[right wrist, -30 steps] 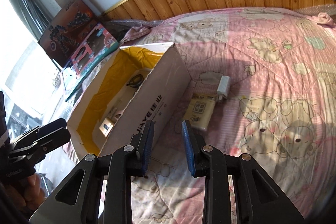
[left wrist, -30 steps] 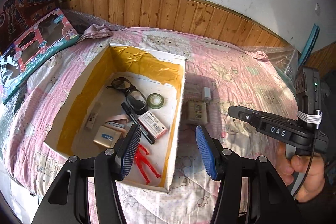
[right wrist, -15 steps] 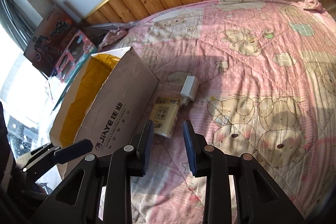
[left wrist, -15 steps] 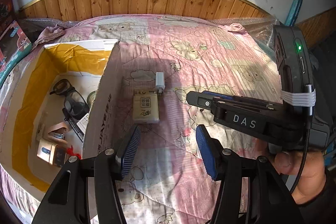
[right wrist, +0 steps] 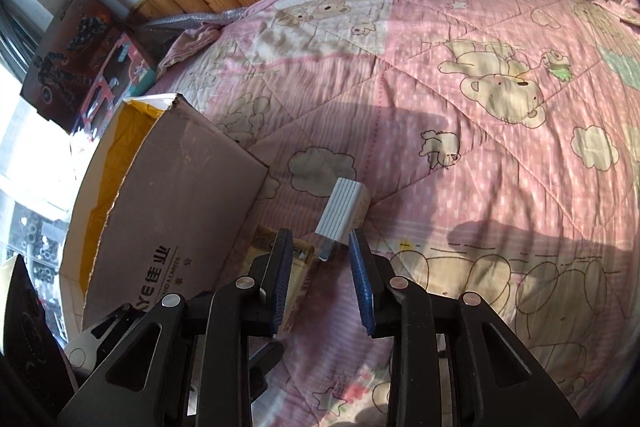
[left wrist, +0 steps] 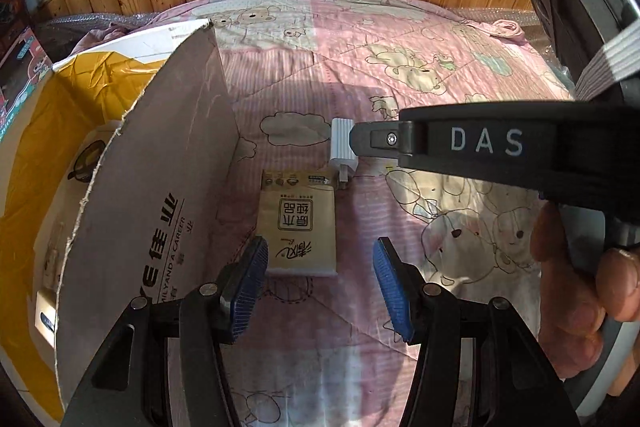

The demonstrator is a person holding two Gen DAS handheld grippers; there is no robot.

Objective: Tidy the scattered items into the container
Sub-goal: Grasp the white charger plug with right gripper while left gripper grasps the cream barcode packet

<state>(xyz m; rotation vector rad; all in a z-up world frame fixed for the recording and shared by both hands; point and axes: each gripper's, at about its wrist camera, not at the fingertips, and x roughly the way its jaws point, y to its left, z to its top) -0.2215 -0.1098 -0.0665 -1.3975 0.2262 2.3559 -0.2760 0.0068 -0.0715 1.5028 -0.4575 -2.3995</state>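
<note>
Tongs over a pink quilt (left wrist: 400, 39), seen from both wrists. We see the left gripper (left wrist: 320, 281) with its blue pads wide apart, holding nothing, just short of a tan tissue pack (left wrist: 298, 223) that lies flat on the quilt. The pack sits just beside the outer wall of the box (left wrist: 160, 187), whose yellow-lined interior holds glasses (left wrist: 86, 159) and other small items too blurred to name. A white charger (right wrist: 342, 213) lies at the pack's far corner, prongs toward it; we cannot tell if the two touch. The right gripper (right wrist: 320, 279) has its pads apart, empty, with the charger's prong end just ahead of the gap. In the left view a hand (left wrist: 580, 287) grips the right tool's handle. Toy boxes (right wrist: 84, 59) stand against the wall, well apart from the box.
</note>
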